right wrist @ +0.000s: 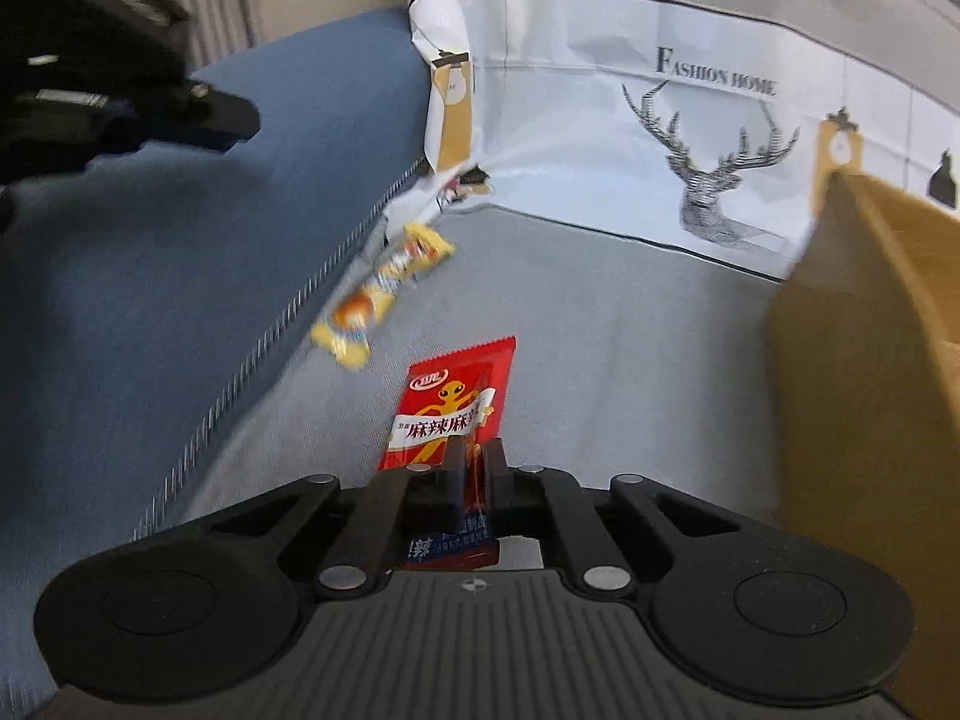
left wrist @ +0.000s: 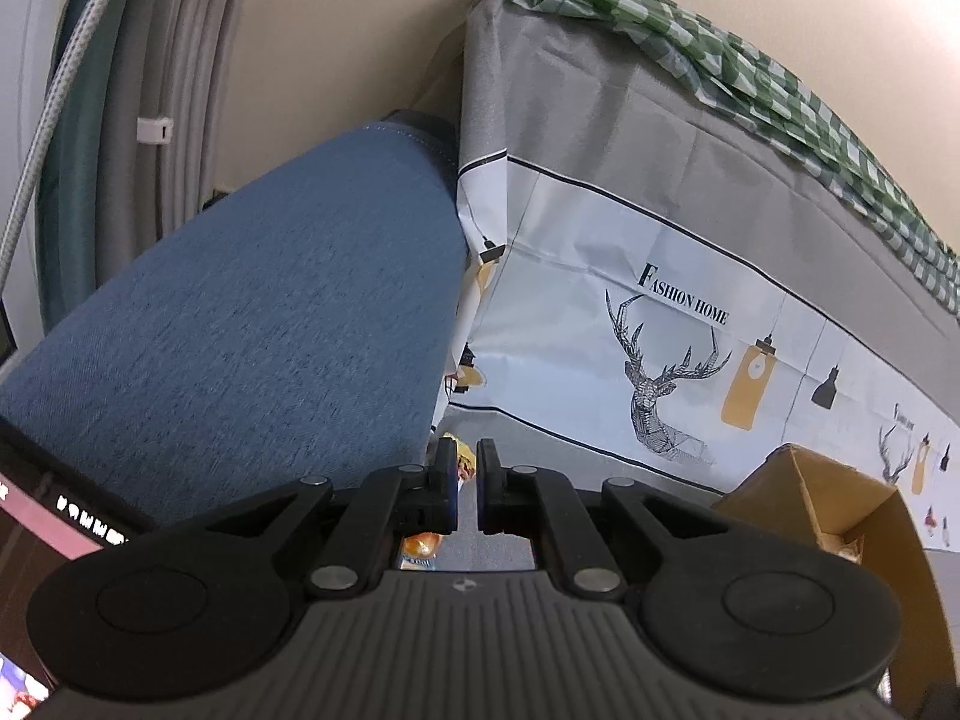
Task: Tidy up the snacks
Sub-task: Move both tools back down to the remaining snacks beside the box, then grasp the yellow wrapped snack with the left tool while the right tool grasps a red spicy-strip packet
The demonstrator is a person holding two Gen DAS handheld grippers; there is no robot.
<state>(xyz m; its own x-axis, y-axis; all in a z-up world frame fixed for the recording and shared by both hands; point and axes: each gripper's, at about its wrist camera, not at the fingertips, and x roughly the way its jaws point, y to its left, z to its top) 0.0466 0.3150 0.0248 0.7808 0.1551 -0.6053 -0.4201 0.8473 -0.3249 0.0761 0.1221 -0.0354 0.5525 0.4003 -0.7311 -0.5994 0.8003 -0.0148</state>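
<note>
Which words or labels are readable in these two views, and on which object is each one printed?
"FASHION HOME": on the deer-print cloth, above the deer; also readable in the right wrist view.
"麻辣麻辣": on the red snack packet; the last character is partly covered.
Small brand logo and bottom blue strip on the red packet: too small or blurred.
Yellow snack packet: blurred.
White letters on the dark object: cut off, unreadable.

a red snack packet [right wrist: 451, 408] with a yellow cartoon figure and white chinese lettering lies flat on the grey surface, its near end pinched between black gripper fingers. a yellow snack packet [right wrist: 384, 294], blurred, long and narrow, lies tilted just beyond it, along the zipped edge of the blue fabric.
</note>
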